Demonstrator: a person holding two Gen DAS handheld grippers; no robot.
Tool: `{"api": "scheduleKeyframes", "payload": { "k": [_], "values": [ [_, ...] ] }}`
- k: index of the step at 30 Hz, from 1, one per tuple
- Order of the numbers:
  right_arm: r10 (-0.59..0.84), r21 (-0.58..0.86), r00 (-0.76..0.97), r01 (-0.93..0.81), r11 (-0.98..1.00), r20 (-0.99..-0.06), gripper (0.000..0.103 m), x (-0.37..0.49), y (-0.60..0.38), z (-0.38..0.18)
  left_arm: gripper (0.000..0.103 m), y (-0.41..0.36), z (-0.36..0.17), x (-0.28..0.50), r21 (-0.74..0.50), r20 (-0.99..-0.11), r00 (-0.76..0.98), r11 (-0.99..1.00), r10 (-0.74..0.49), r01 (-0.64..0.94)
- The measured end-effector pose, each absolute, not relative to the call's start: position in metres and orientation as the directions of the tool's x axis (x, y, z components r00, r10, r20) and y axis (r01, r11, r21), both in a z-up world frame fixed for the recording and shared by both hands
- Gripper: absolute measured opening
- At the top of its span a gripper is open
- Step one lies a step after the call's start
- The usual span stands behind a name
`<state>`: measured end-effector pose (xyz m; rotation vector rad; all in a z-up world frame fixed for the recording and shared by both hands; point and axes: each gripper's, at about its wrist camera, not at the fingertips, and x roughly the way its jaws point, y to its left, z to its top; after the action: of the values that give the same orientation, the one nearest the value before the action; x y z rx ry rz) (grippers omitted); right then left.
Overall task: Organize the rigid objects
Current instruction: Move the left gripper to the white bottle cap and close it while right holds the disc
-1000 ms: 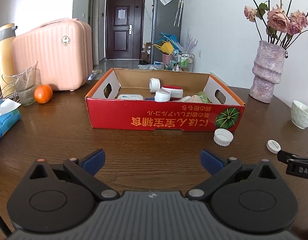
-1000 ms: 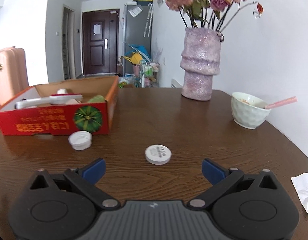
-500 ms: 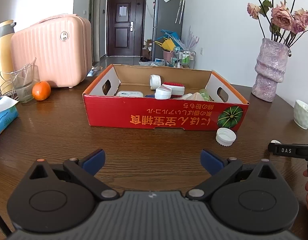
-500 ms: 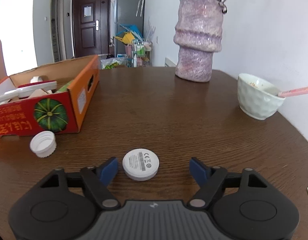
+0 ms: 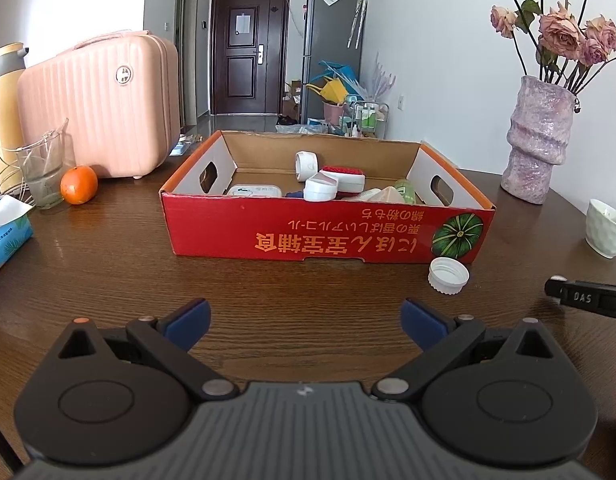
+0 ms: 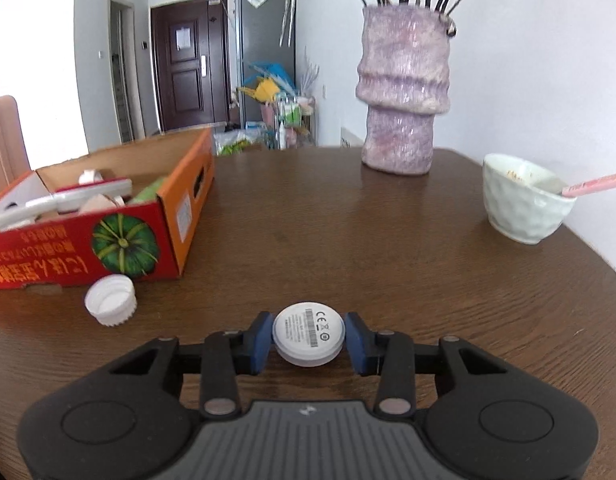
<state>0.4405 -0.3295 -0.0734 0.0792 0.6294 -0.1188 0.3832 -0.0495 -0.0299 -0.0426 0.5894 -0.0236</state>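
On the dark wooden table (image 6: 348, 240), close in front of the right wrist camera, a small white round disc (image 6: 308, 332) with printed markings on its top lies flat between the blue pads (image 6: 260, 342) of the right gripper (image 6: 308, 340). The jaws are closing on it, and both pads already sit against its rim, one on each side, so the disc is pinched where it rests on the wood. Just to its left lies a white ribbed bottle cap (image 6: 110, 299), open side up, near the front corner of a red cardboard box (image 6: 84, 252) printed with a green pumpkin and orange lettering. In the left wrist view the box (image 5: 328, 232) is seen to hold several white lids, a red-topped piece and other small items jumbled together, with the cap (image 5: 448, 275) just outside its right front corner. The left gripper (image 5: 304, 322) hovers over bare wood well in front of the box, its jaws spread wide with nothing between them. To the right of the disc stands a pale green bowl (image 6: 524, 200) with a pink utensil resting in it, and behind it a mottled purple vase (image 6: 404, 96) holding dried roses. At the table's left side are an orange (image 5: 79, 185), a clear glass cup (image 5: 44, 168), a pink suitcase (image 5: 100, 108) and a blue tissue pack (image 5: 6, 236).
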Motion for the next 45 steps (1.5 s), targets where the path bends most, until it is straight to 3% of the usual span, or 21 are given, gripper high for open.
{"api": "scheduleKeyframes", "payload": {
  "k": [13,40,45],
  "values": [
    [-0.083,0.047,0.842,0.128,0.991,-0.533,0.039,0.426,-0.329,-0.054,0.103,-0.084,-0.026,0.404,-0.03,-0.572,0.817,0.997,-0.074,0.07],
    [-0.085,0.115,0.847,0.17,0.979,-0.525,0.039,0.426,-0.345,-0.046,0.103,-0.177,-0.065,0.479,0.048,-0.625,0.78,0.995,-0.037,0.085],
    [-0.087,0.117,0.842,0.175,0.977,-0.532,0.039,0.428,-0.346,-0.048,0.094,-0.184,-0.069,0.482,0.066,-0.635,0.772,0.994,-0.029,0.092]
  ]
}}
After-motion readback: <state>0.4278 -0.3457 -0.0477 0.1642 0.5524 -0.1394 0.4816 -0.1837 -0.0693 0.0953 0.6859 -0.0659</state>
